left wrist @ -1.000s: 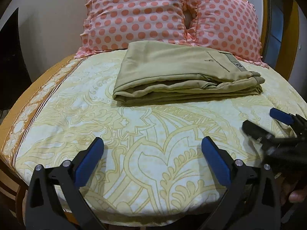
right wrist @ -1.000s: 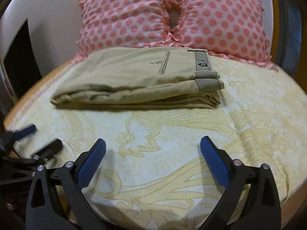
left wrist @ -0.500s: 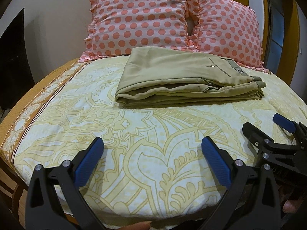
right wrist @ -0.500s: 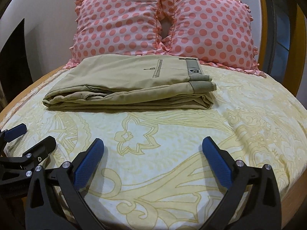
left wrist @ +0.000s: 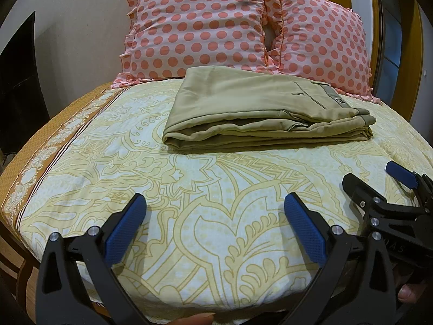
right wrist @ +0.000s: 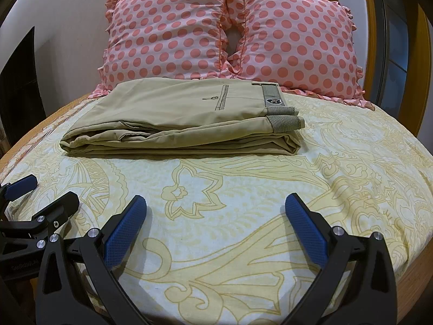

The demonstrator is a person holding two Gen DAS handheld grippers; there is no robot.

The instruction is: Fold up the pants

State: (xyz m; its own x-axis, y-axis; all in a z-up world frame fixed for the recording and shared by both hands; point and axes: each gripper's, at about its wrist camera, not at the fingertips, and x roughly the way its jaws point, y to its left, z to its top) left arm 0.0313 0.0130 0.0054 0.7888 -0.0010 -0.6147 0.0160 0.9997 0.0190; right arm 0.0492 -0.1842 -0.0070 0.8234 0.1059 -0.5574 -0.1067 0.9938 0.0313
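Note:
Khaki pants (left wrist: 257, 113) lie folded in a flat rectangular stack on the bed, waistband to the right; they also show in the right wrist view (right wrist: 184, 122). My left gripper (left wrist: 215, 219) is open and empty, held above the bedsheet well short of the pants. My right gripper (right wrist: 215, 219) is open and empty, likewise back near the bed's front edge. The right gripper shows at the right of the left wrist view (left wrist: 379, 184), and the left gripper at the left of the right wrist view (right wrist: 40, 192).
Two pink polka-dot pillows (left wrist: 200, 27) (right wrist: 292, 38) lean against the wall behind the pants. The yellow patterned bedsheet (left wrist: 189, 189) covers the bed. A dark object (left wrist: 19, 86) stands at the left, a wooden frame (right wrist: 422, 54) at the right.
Both grippers have drawn back and risen from the folded pants, so the pants look farther away and the pillows show more fully. The pants have not moved.

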